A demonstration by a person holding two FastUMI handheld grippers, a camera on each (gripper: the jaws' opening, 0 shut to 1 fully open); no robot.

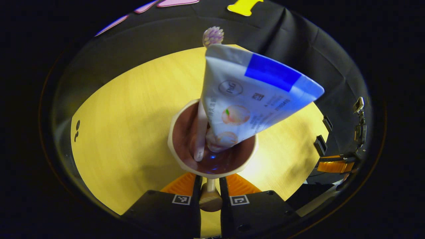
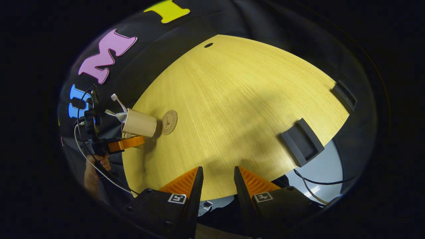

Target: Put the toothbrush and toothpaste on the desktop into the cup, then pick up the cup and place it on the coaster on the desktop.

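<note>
Yellow wood-grain covered the counter (image 2: 232, 109), which had a curved edge against the black cloth wall. In the left gripper view, the left tool (image 1: 210, 194) was closed on the handle of a cream cup (image 1: 186, 162) with a dark brown inside, both fingers pressing a small rounded knob of that handle between them. The cup was seen from above, its mouth facing the camera. Inside it stood a white toothbrush (image 1: 201, 132), its bristled head rising past the far rim, and a white and blue toothpaste tube (image 1: 252, 96), narrow end down in the cup and flat crimped end fanning out above the rim.

In the right gripper view, the same cup (image 2: 139, 123) appeared near the counter's left edge, held by the left tool (image 2: 127, 143), with a person's hand (image 2: 101, 162) gripping that tool's body below. The toothbrush (image 2: 117, 101) and toothpaste (image 2: 114, 114) stuck out of the cup's mouth, pointing away from the counter. A round tan coaster (image 2: 169, 121) lay flat on the counter just beside the cup's base; whether cup and coaster touched could not be told. The right tool (image 2: 217, 179) hung over the counter's near edge, its fingers parted with nothing between them. Two dark recessed brackets (image 2: 301, 142) sat along the counter's right edge
</note>
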